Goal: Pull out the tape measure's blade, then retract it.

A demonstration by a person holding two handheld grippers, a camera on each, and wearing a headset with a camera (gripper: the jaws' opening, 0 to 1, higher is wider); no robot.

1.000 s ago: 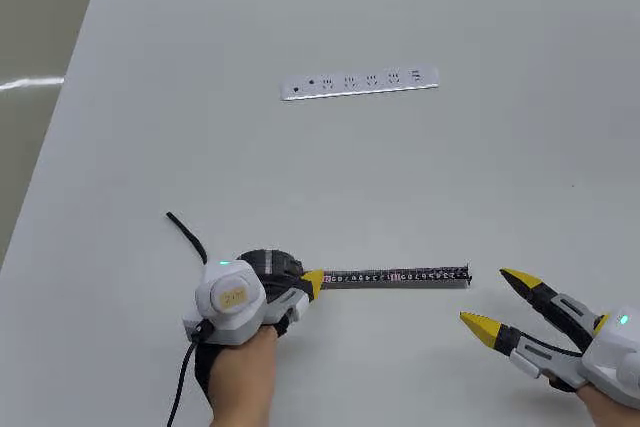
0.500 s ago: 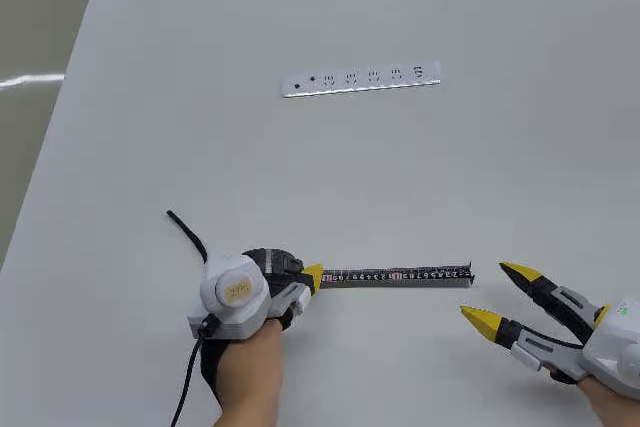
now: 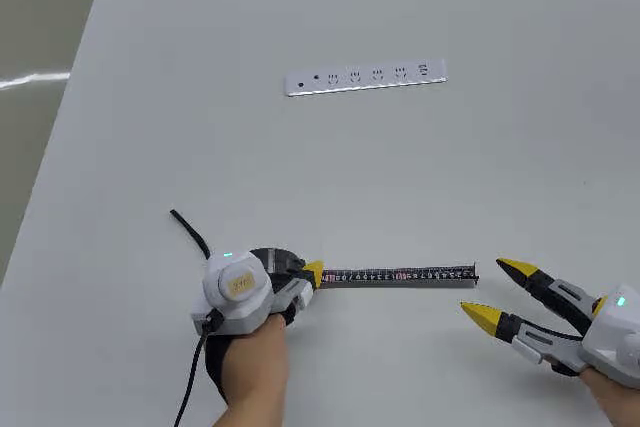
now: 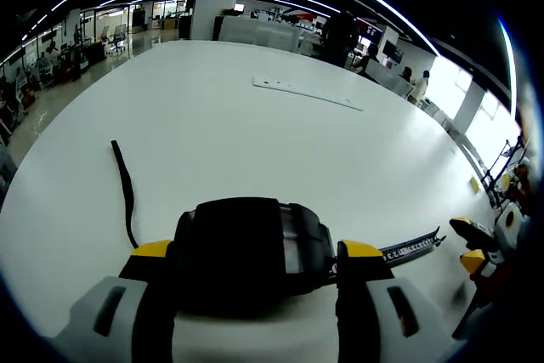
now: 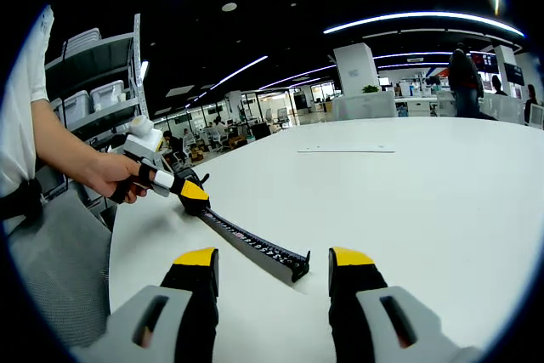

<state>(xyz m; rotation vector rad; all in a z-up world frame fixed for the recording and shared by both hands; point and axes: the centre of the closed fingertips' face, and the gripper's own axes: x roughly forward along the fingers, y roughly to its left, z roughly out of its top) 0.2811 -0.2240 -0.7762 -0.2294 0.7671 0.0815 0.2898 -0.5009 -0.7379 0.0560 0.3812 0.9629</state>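
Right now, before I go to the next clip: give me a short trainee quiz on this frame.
1. True or false: the right gripper is shut on the blade.
2. What holds the tape measure? A. the left gripper B. the right gripper C. a bare hand
3. Fill in: farther across the table, beyond the blade, lies a white ____.
Key: 1. False: its jaws are open, near the blade's end but off it. 2. A. 3. power strip.
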